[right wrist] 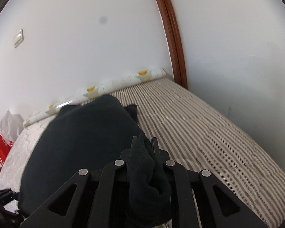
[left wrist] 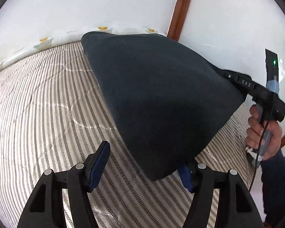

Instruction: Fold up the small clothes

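Lettering "DAS" on right claw [left wrist: 221, 74], clamped on dark garment [left wrist: 161, 98]; left claw [left wrist: 142, 169] apart.

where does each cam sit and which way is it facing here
Left wrist: sits on the left gripper, facing down over the striped bedspread to the wall; shows its open fingers, the lifted dark garment, plus the right gripper and the hand holding it.
Right wrist: sits on the right gripper, looking along the bed towards the wall; shows its fingers shut on the garment.
Shared: garment, bedspread, wooden door frame, patterned roll.
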The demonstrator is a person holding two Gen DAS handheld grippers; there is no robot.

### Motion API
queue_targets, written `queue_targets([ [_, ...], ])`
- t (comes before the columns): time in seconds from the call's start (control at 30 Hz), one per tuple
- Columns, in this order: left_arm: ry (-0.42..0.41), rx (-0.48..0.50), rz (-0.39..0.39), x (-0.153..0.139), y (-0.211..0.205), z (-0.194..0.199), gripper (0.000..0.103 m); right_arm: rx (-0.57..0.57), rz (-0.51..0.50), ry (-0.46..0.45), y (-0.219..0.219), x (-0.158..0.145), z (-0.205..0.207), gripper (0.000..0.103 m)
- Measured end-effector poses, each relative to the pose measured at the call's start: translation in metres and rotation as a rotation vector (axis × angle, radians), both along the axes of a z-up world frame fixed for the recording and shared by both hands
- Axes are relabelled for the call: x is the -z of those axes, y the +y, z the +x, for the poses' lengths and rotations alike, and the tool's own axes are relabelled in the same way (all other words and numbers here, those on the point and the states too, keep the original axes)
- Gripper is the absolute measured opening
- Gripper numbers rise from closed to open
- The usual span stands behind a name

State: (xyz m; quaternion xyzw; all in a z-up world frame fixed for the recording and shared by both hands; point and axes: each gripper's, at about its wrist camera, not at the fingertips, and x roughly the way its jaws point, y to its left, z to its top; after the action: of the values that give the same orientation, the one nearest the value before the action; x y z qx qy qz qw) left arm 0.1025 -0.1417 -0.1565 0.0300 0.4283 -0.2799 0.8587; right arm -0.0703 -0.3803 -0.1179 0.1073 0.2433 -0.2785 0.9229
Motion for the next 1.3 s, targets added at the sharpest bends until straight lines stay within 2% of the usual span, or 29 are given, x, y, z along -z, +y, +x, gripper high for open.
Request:
queue_targets([
  [0.1,-0.011,-0.004,-0.003,-0.001,-0.001,0.002,0.061,0.005,0.022,0.011,-0.004,-0.001,-0.004,0.02],
  [0.17,-0.013,-0.005,-0.006,-0.001,-0.002,0.0,0.055,0.017,0.06,0.032,-0.008,-0.003,-0.007,0.037],
  [0.23,-0.01,-0.004,-0.011,0.0,-0.001,0.001,0.049,0.002,0.115,0.061,-0.012,-0.001,-0.009,0.046],
  [0.33,-0.026,-0.014,0.005,-0.002,-0.005,0.002,0.042,-0.028,0.144,0.108,-0.014,0.004,-0.003,0.046],
  [0.5,-0.019,-0.04,-0.014,-0.004,0.002,0.002,0.029,-0.044,0.157,0.176,-0.012,0.013,0.01,0.044],
  [0.53,-0.014,-0.045,-0.025,-0.005,0.005,0.002,0.027,-0.062,0.161,0.178,-0.01,0.014,0.013,0.031],
  [0.57,-0.014,-0.051,-0.031,-0.007,0.007,0.0,0.024,-0.079,0.162,0.167,-0.009,0.014,0.015,0.023],
  [0.63,-0.026,-0.06,-0.028,-0.011,0.01,-0.005,0.02,-0.064,0.121,0.18,-0.003,0.015,0.024,0.021],
  [0.7,-0.038,-0.065,-0.02,-0.015,0.013,-0.008,0.018,-0.058,0.094,0.187,0.003,0.014,0.029,0.02],
  [0.9,-0.049,-0.134,-0.039,-0.026,0.042,-0.004,0.016,-0.109,0.14,0.167,0.016,0.012,0.041,0.019],
  [1.07,-0.083,-0.206,-0.02,-0.033,0.079,-0.003,0.016,-0.174,0.148,0.157,0.041,0.012,0.07,0.019],
  [1.3,-0.075,-0.313,-0.014,-0.035,0.135,-0.001,0.016,-0.278,0.159,0.168,0.09,0.017,0.122,0.019],
])
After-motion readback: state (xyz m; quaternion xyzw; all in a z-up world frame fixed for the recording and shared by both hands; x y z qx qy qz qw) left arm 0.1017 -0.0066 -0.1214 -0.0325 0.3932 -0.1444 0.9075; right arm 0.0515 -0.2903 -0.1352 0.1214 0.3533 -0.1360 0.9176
